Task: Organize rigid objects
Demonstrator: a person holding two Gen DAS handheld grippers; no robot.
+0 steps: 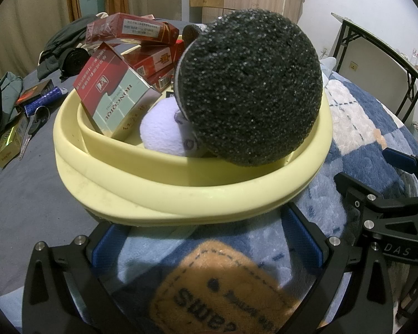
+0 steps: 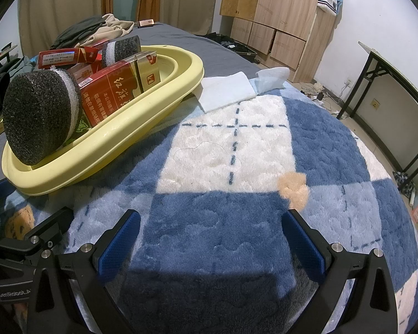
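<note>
Both tools stand empty over the plaid blanket (image 2: 223,222): the left gripper (image 1: 209,239) spread wide just short of the yellow basin (image 1: 181,192), the right gripper (image 2: 211,239) equally spread, well apart from it. The basin sits at the blanket's far-left edge. Its thick rolled rim looks stiff and smooth, perhaps slippery, the best hold. Inside, the black sponge (image 1: 250,89) is light and crushable; beyond it, the cigarette cartons (image 1: 117,94) seem light and rigid, dentable at their corners.

Boxes (image 2: 119,89) & sponge (image 2: 39,117) in basin (image 2: 103,150), on blanket (image 2: 225,222).
</note>
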